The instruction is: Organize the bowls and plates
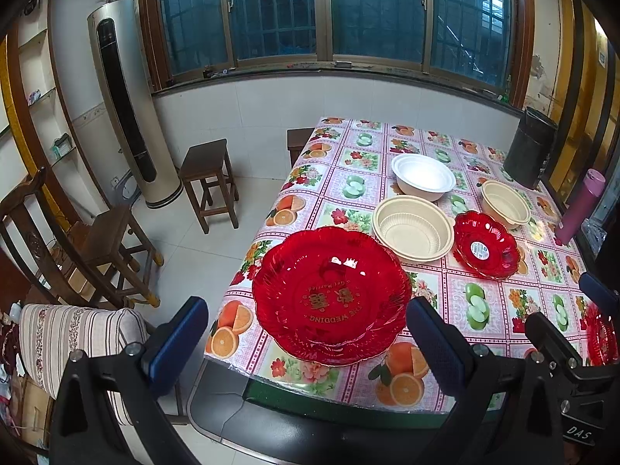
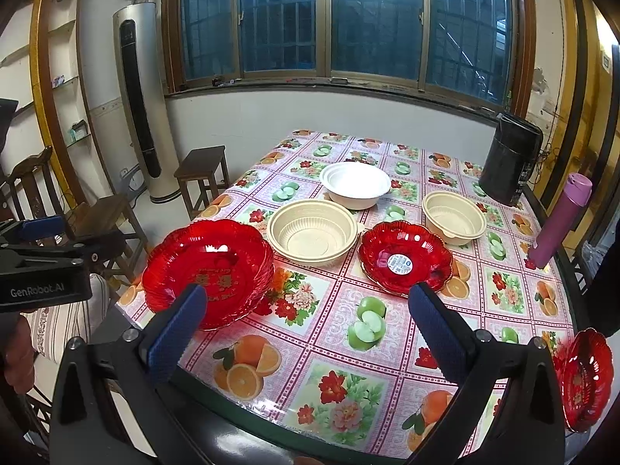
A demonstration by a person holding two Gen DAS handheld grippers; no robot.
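Fruit-print table by window: red plates, cream bowls, white bowl scattered singly, unsorted. Left gripper, right gripper both spread wide, empty, poised near edge, likely choosing first pick.

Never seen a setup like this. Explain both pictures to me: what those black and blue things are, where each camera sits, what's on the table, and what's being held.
No robot here: a person holds a pair of black tongs with blue pads in each hand, each carrying a camera looking forward along it. The left tongs and the right tongs both stand open, holding nothing. On the fruit-print table lie a large red plate, a smaller red plate, another red plate at the right edge, two beige bowls, a white bowl and a purple bottle.
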